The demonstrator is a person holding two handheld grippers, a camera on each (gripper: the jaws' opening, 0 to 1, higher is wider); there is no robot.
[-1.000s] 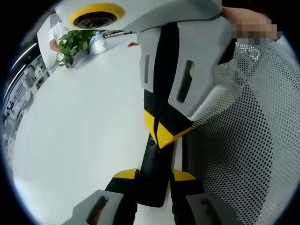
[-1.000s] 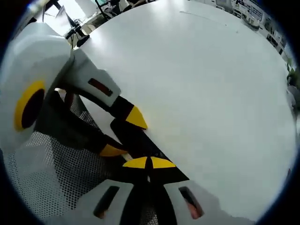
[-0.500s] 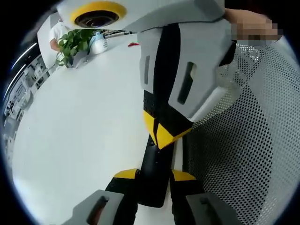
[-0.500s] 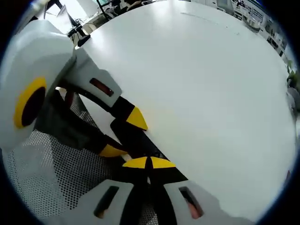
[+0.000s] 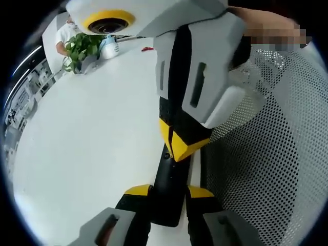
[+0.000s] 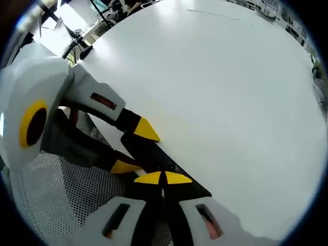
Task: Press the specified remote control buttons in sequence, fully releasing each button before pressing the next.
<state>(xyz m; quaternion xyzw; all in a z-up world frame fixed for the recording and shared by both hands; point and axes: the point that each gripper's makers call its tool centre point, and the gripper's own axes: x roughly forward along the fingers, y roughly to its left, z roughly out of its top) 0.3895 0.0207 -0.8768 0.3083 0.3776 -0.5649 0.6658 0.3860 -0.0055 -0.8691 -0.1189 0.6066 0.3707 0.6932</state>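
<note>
Left gripper view, nearest: the left tool (image 5: 169, 193) rises at 6 o'clock, its yellow-tipped jaws closed against the two long sides of a slim black remote control (image 5: 168, 192). The remote lies on the white surface (image 5: 87, 143), running from 6 o'clock toward the centre. Just beyond, the right tool (image 5: 178, 146) descends from 12 o'clock, its yellow tips drawn together with no gap and meeting the remote's upper face near its far end. A white perforated mesh (image 5: 261, 169) spans 2 to 5 o'clock. Farthest, at 10 o'clock, a green plant (image 5: 81, 47) stands on the surface.

Right gripper view, nearest: the right tool (image 6: 163, 179) at 6 o'clock, tips fully together, bears on the remote control (image 6: 154, 159). The left tool (image 6: 130, 148) enters from 9 o'clock and clasps the remote's sides. The surface (image 6: 220, 97) extends toward 12 o'clock.
</note>
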